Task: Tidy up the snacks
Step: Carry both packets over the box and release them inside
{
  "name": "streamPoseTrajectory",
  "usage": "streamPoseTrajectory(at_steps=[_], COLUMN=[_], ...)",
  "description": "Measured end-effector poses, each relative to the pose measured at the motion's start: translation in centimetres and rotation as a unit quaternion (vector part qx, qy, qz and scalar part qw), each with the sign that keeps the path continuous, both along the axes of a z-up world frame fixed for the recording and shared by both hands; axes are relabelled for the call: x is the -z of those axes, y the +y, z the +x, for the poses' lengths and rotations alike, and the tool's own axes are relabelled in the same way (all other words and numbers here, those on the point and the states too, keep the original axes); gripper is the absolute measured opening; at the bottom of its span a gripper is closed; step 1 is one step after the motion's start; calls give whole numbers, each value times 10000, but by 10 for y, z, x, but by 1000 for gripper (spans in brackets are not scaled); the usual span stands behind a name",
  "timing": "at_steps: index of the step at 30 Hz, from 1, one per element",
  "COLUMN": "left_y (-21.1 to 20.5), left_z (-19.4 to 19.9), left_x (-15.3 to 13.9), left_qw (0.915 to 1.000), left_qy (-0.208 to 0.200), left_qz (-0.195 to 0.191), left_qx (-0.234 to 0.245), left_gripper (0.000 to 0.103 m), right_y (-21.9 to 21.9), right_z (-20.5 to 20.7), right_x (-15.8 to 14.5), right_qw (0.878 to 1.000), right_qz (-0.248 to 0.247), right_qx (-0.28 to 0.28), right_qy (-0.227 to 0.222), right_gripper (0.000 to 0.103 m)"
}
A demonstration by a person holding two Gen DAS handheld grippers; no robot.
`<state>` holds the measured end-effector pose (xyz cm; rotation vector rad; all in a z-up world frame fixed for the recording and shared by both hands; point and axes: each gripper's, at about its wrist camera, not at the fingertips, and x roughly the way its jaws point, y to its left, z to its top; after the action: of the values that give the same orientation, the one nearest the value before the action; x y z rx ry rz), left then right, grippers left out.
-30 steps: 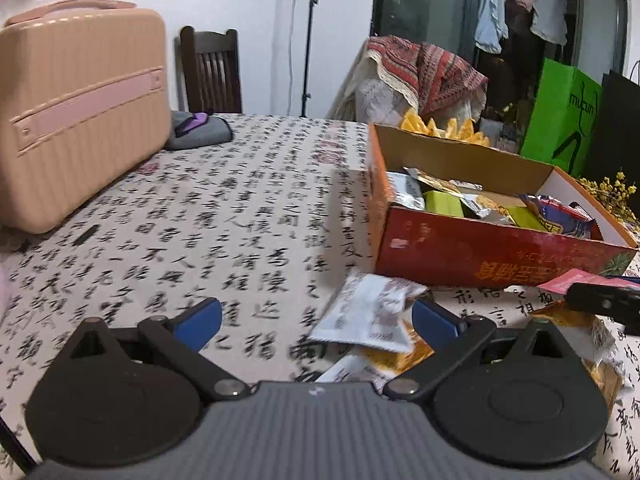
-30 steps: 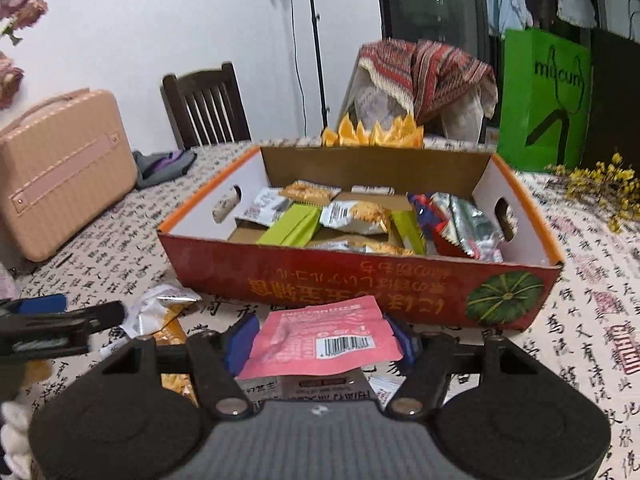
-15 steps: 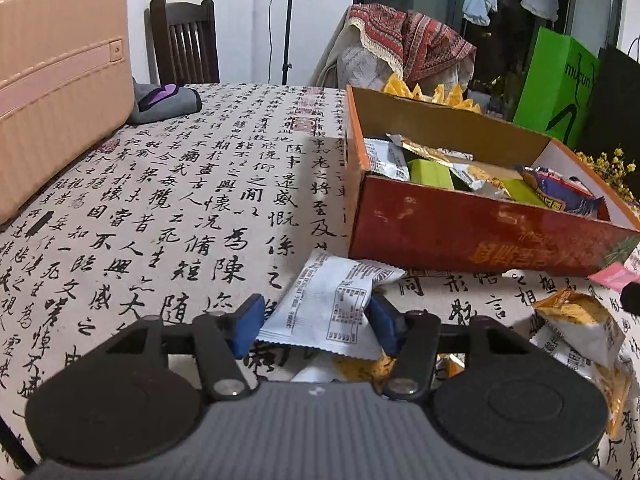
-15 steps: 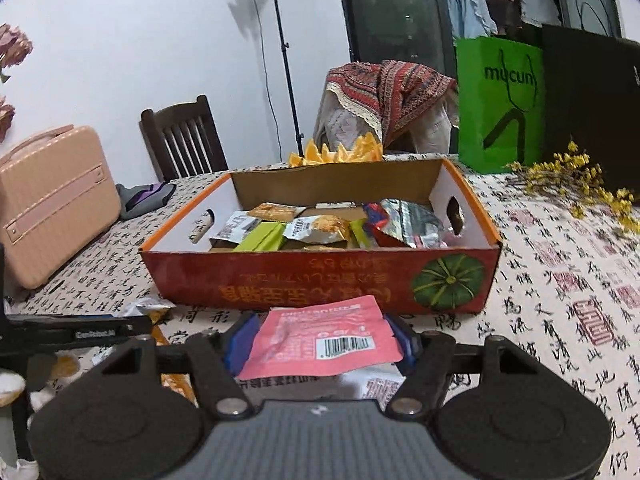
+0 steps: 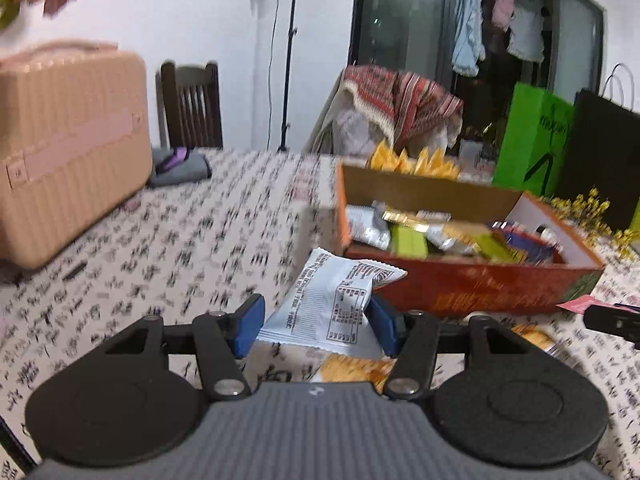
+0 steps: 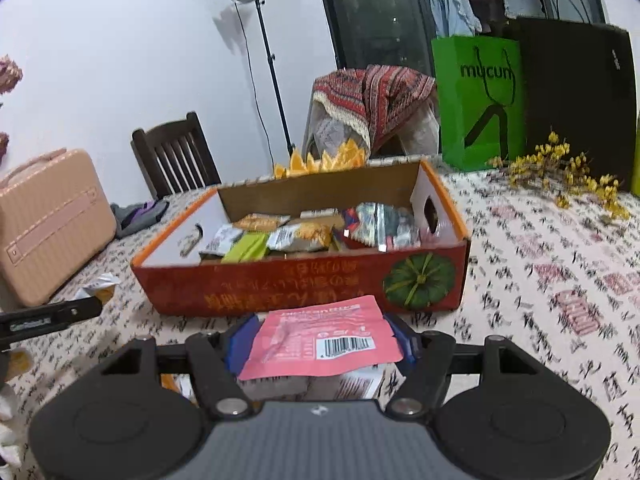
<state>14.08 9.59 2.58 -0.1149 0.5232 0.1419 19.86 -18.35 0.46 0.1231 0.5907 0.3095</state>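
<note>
My left gripper [image 5: 316, 324] is shut on a white snack packet [image 5: 332, 304] with a printed nutrition table, lifted off the tablecloth in front of the red cardboard box [image 5: 480, 288]. In the right wrist view my right gripper [image 6: 320, 340] is shut on a pink snack packet [image 6: 320, 342] with a barcode, held just before the same box [image 6: 280, 288], which is open-topped and holds several snack packets. An orange packet [image 5: 352, 368] lies on the cloth under the left gripper. More packets [image 6: 98, 286] lie left of the box.
A pink hard case [image 5: 68, 148] stands at the left on the calligraphy-print tablecloth [image 5: 180, 240]. A folded grey cloth [image 5: 180, 166] and a dark wooden chair [image 5: 190, 106] are behind it. Green bag [image 6: 478, 100] and yellow flower sprigs [image 6: 568, 168] lie beyond the box at right.
The left jaws closed on the white packet and raised it off the cloth. The right gripper, still holding the pink packet, shifted sideways, so the box now sits more to the left.
</note>
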Motion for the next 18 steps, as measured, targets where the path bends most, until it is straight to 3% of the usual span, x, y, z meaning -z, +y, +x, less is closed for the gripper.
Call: streamPoseTrajectory(at_steps=[10,18], left_y=[-42,-65], left_z=[19,61], left_x=[-39,-46], left_qw=[9982,9981], left_qy=[-484,-513], left_qz=[20,-22], left_qx=[340,327], left_gripper=[59,59], right_y=[3,14], right_z=[28,69], right_x=[-36,-52], right_qw=[9992,9986], right_qz=[18,40], right_qx=[33,100], right_qy=[-388,-519], right_gripper=[67,67])
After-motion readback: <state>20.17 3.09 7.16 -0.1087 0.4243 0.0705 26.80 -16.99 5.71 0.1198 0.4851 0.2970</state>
